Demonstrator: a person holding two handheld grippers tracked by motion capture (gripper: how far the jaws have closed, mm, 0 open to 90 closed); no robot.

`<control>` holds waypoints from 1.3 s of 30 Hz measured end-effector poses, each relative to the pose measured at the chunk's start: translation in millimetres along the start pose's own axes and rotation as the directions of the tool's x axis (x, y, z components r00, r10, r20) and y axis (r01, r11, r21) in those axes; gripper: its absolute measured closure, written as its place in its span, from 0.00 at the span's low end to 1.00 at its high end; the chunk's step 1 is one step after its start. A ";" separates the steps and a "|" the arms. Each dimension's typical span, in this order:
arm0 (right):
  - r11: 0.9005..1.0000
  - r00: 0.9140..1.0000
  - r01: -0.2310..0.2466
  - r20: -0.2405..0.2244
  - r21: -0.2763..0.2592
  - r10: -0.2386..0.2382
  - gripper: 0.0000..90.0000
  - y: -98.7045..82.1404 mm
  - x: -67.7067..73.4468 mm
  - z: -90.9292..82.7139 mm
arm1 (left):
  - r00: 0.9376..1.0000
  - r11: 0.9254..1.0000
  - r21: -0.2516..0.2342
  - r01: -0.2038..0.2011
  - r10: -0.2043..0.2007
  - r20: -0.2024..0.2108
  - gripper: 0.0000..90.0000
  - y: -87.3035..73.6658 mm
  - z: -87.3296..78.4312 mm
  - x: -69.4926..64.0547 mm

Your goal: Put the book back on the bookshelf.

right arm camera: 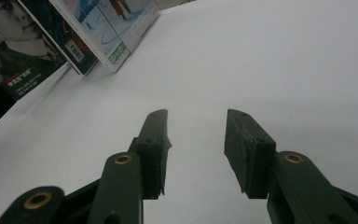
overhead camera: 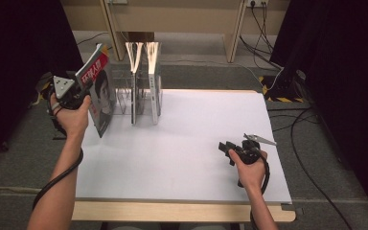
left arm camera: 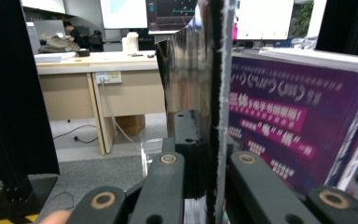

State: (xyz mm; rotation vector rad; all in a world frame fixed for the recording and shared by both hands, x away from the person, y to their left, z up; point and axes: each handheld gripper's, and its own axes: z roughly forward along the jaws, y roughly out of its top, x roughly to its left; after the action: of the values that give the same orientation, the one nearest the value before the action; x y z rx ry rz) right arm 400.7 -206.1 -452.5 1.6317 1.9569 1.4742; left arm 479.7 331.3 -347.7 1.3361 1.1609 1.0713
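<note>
**Magazine clamped at the desk's left edge**

Left claw (overhead camera: 84,88) closed tight on a magazine (overhead camera: 100,96), pinching its edge between both jaws. Magazine held upright and slightly tilted above the left rim of the white desk (overhead camera: 187,143), just beside the clear rack (overhead camera: 124,93) with two more magazines (overhead camera: 146,86) standing in its slots. Right claw (overhead camera: 227,149) resting low over the desk near the right edge, jaws parted, nothing between them, well apart from the rack.
</note>
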 end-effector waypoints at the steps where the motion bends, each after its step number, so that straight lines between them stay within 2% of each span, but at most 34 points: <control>1: 1.000 1.000 -0.001 0.001 -0.003 0.001 0.66 0.0 -0.4 -0.4 | 1.000 1.000 -0.004 0.002 -0.002 -0.003 0.96 -2.8 -0.2 1.1; 3: 1.000 1.000 0.000 0.003 -0.002 0.000 0.66 -0.1 -1.4 -1.0 | 1.000 1.000 -0.009 0.008 -0.008 -0.003 0.96 -6.5 -1.6 3.8; 10: 1.000 1.000 0.005 -0.002 -0.002 -0.005 0.66 0.7 -0.7 -1.3 | 1.000 1.000 0.020 -0.008 0.007 0.029 0.95 -17.1 -13.9 6.6; 13: 1.000 1.000 0.006 -0.002 0.000 -0.006 0.66 0.5 -0.3 -0.9 | 0.999 1.000 0.010 0.019 -0.019 0.039 0.95 -20.4 -19.6 6.2; 17: 1.000 1.000 0.002 -0.002 0.003 -0.002 0.66 -0.2 0.9 0.2 | 0.996 0.997 0.040 0.059 -0.061 0.066 0.93 -17.3 -21.8 4.7; 20: 1.000 1.000 0.001 -0.002 0.003 -0.001 0.66 0.1 1.4 0.1 | 0.991 0.992 0.057 0.109 -0.113 0.078 0.92 -14.9 -20.3 5.4; 24: 1.000 1.000 0.006 -0.003 0.003 -0.006 0.66 0.3 -0.6 -1.1 | 0.990 0.991 0.072 0.116 -0.121 0.072 0.91 -12.7 -17.4 4.2; 26: 1.000 1.000 0.006 -0.001 -0.002 -0.006 0.66 0.3 -1.4 -1.1 | 0.987 0.988 0.075 0.135 -0.141 0.077 0.90 -10.8 -15.7 4.0; 33: 1.000 1.000 0.007 0.000 -0.005 -0.007 0.66 0.7 -0.9 -1.1 | 0.988 0.986 0.097 0.132 -0.138 0.063 0.87 -5.1 -9.3 3.7; 39: 1.000 1.000 0.006 0.001 -0.005 -0.006 0.66 0.7 -1.0 -1.4 | 0.987 0.983 0.117 0.142 -0.149 0.058 0.83 -1.2 -0.8 3.2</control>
State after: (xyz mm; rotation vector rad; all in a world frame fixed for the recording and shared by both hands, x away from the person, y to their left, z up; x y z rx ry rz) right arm 400.5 -207.9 -451.7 1.6232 1.9544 1.4742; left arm 479.2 334.6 -348.9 1.3409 1.2643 0.8606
